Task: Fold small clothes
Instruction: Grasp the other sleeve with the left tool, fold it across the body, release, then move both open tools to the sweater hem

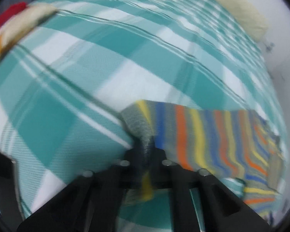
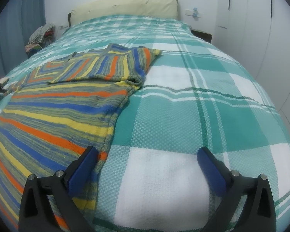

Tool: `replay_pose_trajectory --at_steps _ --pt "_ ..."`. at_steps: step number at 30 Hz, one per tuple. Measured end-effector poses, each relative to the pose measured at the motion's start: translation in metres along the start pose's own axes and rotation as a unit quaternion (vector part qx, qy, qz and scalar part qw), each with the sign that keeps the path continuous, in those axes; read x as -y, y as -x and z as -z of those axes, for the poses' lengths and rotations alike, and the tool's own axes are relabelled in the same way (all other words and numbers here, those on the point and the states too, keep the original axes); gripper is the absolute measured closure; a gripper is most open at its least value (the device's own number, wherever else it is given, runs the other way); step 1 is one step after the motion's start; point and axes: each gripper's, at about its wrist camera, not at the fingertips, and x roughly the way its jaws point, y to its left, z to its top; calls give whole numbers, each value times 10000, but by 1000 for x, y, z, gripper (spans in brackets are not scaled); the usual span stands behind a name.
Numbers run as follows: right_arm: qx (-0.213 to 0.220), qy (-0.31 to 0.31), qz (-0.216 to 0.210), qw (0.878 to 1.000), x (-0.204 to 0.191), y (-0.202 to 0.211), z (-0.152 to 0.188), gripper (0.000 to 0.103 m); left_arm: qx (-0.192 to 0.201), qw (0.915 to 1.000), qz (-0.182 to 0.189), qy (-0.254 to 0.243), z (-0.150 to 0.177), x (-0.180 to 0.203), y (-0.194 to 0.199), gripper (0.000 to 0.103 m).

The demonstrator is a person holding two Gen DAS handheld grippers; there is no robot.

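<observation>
Left tool grips striped sweater; right tool open over plaid bedspread.

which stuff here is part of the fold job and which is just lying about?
In the job:
- striped knit sweater, one sleeve folded across
- left hand-held gripper, shut on a sweater sleeve
- right hand-held gripper, open over the bedspread

Lying about:
- green plaid bedspread
- cream headboard cushion
- pile of clothes beside the bed
- white wardrobe
</observation>
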Motion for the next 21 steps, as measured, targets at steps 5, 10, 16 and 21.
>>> replay_pose_trajectory --at_steps 5,10,16,21 --pt "34 -16 -12 10000 1 -1 0 0 503 9957 237 -746 -13 83 60 100" --pt "30 -18 2 10000 1 -3 0 0 697 9747 906 -1920 3 218 102 100" --pt "35 -30 -18 10000 1 -3 0 0 251 9395 1678 -2977 54 362 78 84" --pt "40 -38 -27 10000 1 -3 0 0 -56 9390 1696 -2991 94 395 33 18"
